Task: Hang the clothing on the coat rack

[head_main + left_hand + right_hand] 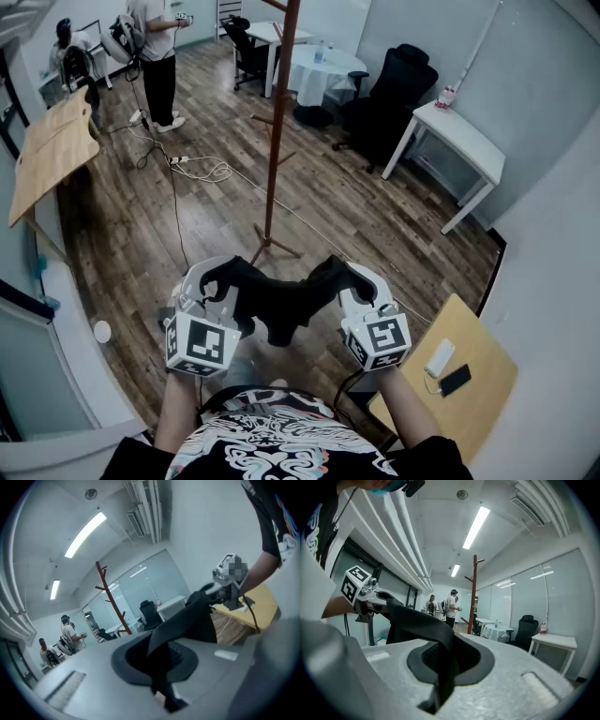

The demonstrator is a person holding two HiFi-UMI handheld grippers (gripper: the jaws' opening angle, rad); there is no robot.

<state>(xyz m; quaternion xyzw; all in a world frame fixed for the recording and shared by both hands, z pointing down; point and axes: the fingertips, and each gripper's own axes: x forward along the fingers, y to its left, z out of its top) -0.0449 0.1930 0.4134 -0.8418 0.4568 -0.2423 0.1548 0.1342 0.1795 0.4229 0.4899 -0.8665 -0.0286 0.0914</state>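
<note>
Black clothing (281, 302) sags btwn both grippers in front of the person, well short of coat rack (275, 141). Prob. light, soft, floppy, not fragile; grip near top edge so the slack can drop over a peg. Left gripper (220, 281) & right gripper (356, 281) each clamped tight on fabric. No legible brand/label.
</note>
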